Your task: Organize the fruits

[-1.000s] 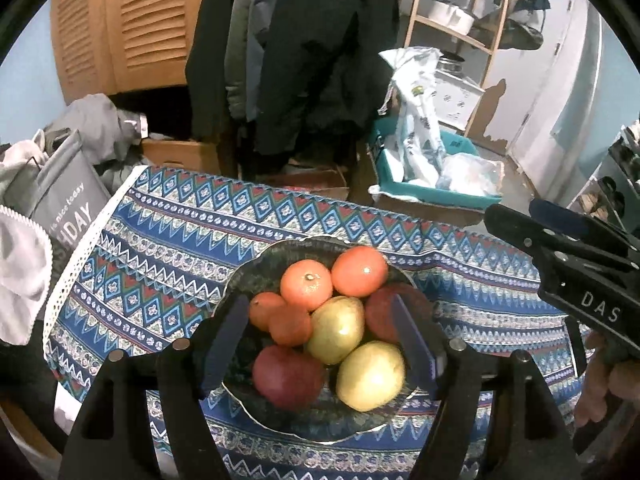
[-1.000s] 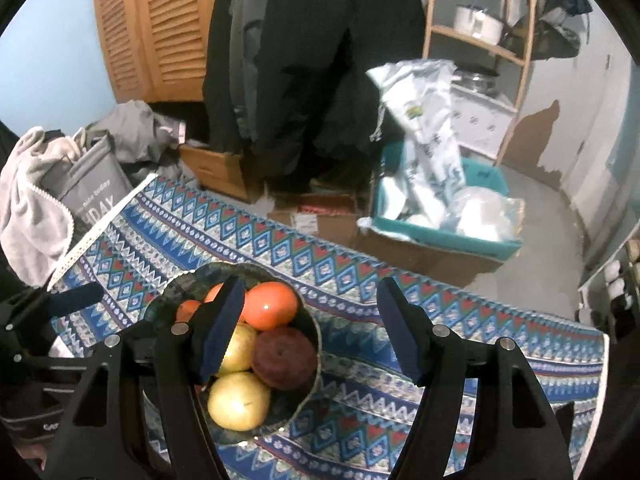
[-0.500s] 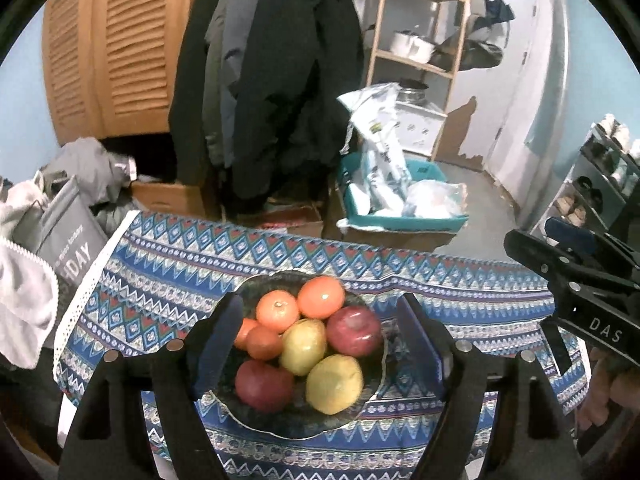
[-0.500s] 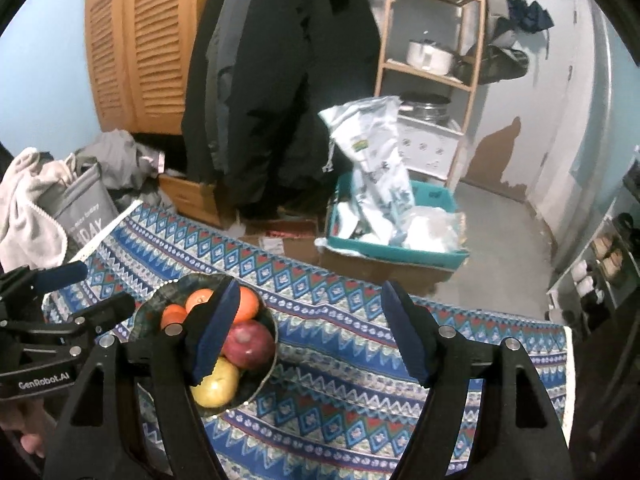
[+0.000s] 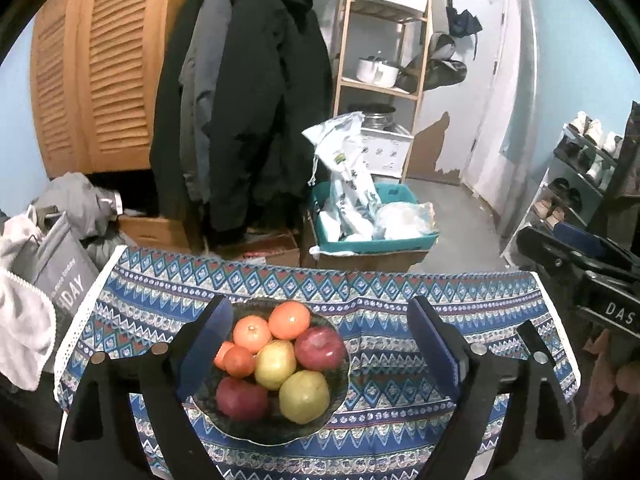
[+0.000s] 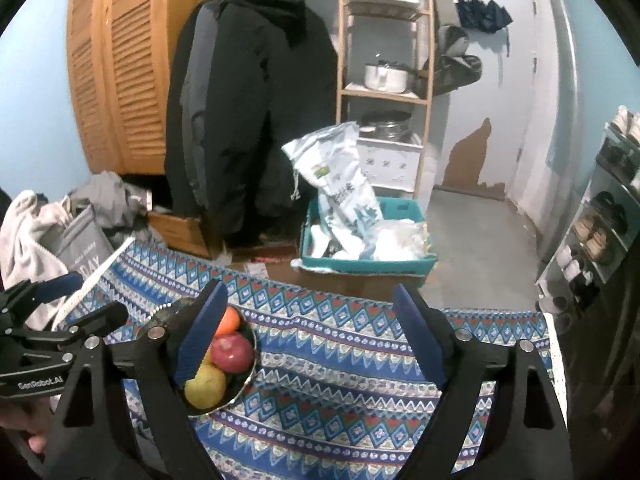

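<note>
All the fruit in view sits heaped in the dark bowl [image 5: 340, 412], which rests on the patterned cloth [image 5: 400, 292] toward its left half: two red apples [image 5: 320, 347], two yellow-green pears [image 5: 304, 396] and a cluster of oranges [image 5: 289, 319] at the back, the smaller ones crowded against the left rim. Nothing lies loose on the cloth in either view, so as a gathering job this looks finished — every piece is in the one dish, touching its neighbours. Whether more sorting is intended cannot be read from the task sentence, and no second dish or tray is visible to receive anything. The left gripper [image 5: 320, 340] hangs above and in front of the bowl with its jaws spread wide and nothing between them; the fruit shows through the gap, but the fingers are clear of it. The right gripper [image 6: 308, 340] is likewise spread and empty, aimed at the bare cloth to the right of the bowl, with its left finger crossing the bowl's edge only in line of sight. My judgement: the task is at or near its end — both tools free, no fruit gripped, no piece outside the bowl.
</note>
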The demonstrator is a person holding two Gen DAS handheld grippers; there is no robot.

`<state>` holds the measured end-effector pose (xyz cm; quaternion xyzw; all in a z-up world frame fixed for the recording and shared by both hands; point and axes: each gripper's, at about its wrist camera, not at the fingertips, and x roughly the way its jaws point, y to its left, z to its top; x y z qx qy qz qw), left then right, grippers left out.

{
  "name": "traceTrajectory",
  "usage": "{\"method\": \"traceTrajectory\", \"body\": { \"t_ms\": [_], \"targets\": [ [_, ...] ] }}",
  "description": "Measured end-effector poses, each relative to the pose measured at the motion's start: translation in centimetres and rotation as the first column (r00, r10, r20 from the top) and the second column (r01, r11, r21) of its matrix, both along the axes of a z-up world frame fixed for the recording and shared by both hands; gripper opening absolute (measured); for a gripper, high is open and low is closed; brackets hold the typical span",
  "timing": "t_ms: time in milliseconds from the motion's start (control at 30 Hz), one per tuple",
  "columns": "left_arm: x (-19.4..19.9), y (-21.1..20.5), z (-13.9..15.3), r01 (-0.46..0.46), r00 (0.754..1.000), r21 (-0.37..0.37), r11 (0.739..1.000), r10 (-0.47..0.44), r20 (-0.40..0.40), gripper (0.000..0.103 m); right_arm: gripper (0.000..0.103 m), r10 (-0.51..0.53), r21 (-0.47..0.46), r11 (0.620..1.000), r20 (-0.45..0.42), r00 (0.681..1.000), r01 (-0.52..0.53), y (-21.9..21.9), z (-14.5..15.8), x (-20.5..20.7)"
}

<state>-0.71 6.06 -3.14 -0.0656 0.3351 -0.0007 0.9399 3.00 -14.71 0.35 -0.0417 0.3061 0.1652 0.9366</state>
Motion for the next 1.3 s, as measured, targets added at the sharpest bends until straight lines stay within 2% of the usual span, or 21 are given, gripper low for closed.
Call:
{"method": "traceTrajectory", "body": {
  "t_ms": [200, 433, 633, 833, 1300],
  "targets": [
    [0.1, -0.5, 0.7, 0.006, 1.000, -0.025, 1.000, -0.006, 0.018, 0.101, 0.087, -0.024, 0.016, 1.000, 0.027, 0.999, 0.023, -2.0, 0.8, -0.9],
    [0.4, -1.2, 0.7, 0.002, 1.000, -0.006, 1.000, -0.002, 0.023, 0.102, 0.087, -0.093, 0.016, 0.996, 0.035, 0.995, 0.092, -4.6, 0.6, -0.9],
    [1.0, -1.8, 0.4, 0.015, 1.000, -0.023, 1.000, -0.015, 0.006, 0.102, 0.087, -0.126, 0.023, 0.992, 0.016, 0.992, 0.126, -6.2, 0.1, -0.4],
    [1.1, -3.0, 0.7, 0.036, 0.999, 0.015, 0.999, -0.036, 0.012, 0.102, 0.087, -0.135, 0.013, 0.991, 0.008, 0.991, 0.135, -6.7, -0.3, -0.3],
    [1.0, -3.8, 0.8, 0.050, 0.999, 0.036, 0.998, -0.050, 0.019, 0.102, 0.087, -0.134, 0.014, 0.991, 0.003, 0.991, 0.133, -7.1, -0.4, -0.4]
  ]
}}
